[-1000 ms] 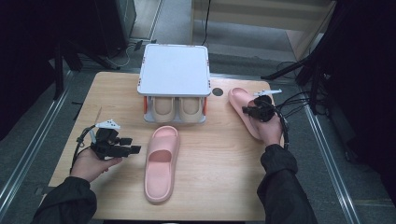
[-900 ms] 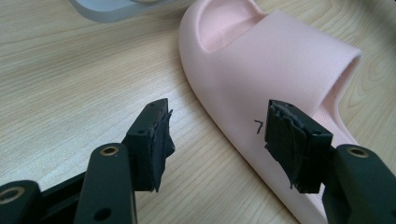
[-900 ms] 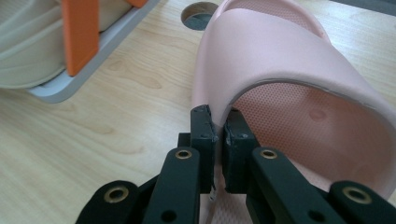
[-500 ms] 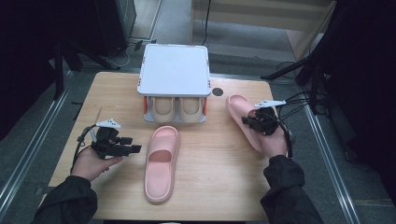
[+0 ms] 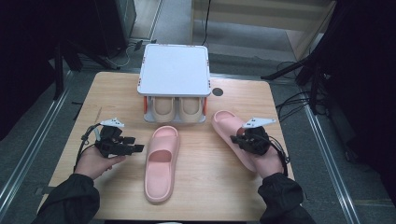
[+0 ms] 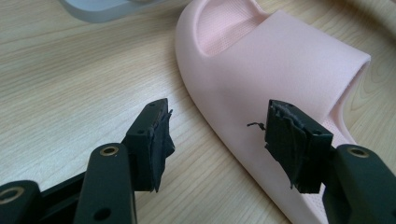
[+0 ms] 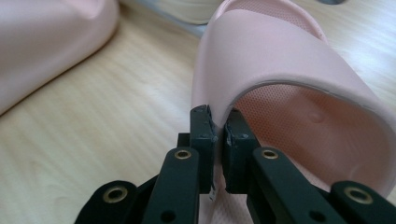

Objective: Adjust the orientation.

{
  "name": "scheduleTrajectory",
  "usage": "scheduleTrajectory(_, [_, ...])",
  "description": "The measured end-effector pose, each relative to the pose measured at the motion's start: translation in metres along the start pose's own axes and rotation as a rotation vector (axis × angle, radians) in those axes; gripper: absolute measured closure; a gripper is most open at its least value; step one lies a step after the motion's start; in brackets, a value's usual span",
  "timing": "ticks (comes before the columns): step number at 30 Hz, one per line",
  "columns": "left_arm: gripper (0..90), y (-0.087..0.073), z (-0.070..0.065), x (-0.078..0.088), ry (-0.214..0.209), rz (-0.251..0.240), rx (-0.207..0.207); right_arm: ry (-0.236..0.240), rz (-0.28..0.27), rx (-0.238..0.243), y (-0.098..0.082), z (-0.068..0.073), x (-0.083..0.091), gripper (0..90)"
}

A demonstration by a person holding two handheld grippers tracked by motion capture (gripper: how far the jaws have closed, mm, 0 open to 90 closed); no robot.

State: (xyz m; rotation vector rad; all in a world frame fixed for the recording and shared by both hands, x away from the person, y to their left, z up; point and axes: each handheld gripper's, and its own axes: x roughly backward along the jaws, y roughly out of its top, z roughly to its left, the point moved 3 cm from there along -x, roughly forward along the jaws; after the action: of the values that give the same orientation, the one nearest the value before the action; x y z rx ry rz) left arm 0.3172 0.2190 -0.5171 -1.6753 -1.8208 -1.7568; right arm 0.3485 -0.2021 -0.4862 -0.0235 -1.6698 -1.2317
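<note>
**Right gripper clamped on one pink slipper, left gripper wide beside the other**

Nearest edge: both forearms in dark sleeves come in over the wooden table (image 5: pixel 116 88).

Left gripper (image 5: pixel 133 148) sits at the table's left, jaws spread wide, nothing between them. In the left gripper view (image 6: pixel 217 135) the jaws frame bare wood and the side wall of the middle slipper (image 6: pixel 275 60); pads close to it, not pressing it.

Middle slipper (image 5: pixel 161 161) lies flat on its sole, lengthwise along the table, toe end toward the far side, just right of the left gripper.

Right gripper (image 5: pixel 239 139) is on the right slipper (image 5: pixel 226 123). In the right gripper view (image 7: pixel 218 133) the jaws are nearly together, pinching the edge of the strap where it meets the side wall. That slipper (image 7: pixel 289 70) lies angled on the table's right half, toe toward the rack, well apart from the middle slipper.

Farther back: white-topped rack (image 5: pixel 173 70) at the table's far middle, with a beige pair of slippers (image 5: pixel 176 108) tucked side by side under the top. Small dark round hole (image 5: pixel 217 91) in the tabletop just right of the rack.
</note>
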Motion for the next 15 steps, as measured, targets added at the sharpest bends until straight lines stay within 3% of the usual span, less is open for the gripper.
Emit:
scheduleTrajectory(3, [42.0, 0.001, -0.001, -0.003, -0.01, 0.0, -0.01, 0.037, 0.009, 0.022, 0.001, 0.022, -0.006, 85.0])
scheduleTrajectory(4, [42.0, 0.002, -0.002, -0.003, -0.015, -0.002, -0.018, 0.037, 0.009, 0.022, 0.001, 0.022, -0.006, 85.0])
scheduleTrajectory(9, [45.2, 0.004, -0.003, -0.004, -0.023, -0.008, -0.039, 0.062, 0.031, 0.05, 0.004, 0.048, -0.018, 84.8])
scheduleTrajectory(15, [45.1, 0.005, -0.003, -0.006, -0.025, -0.006, -0.033, 0.073, 0.06, 0.077, 0.006, 0.063, -0.031, 84.8])
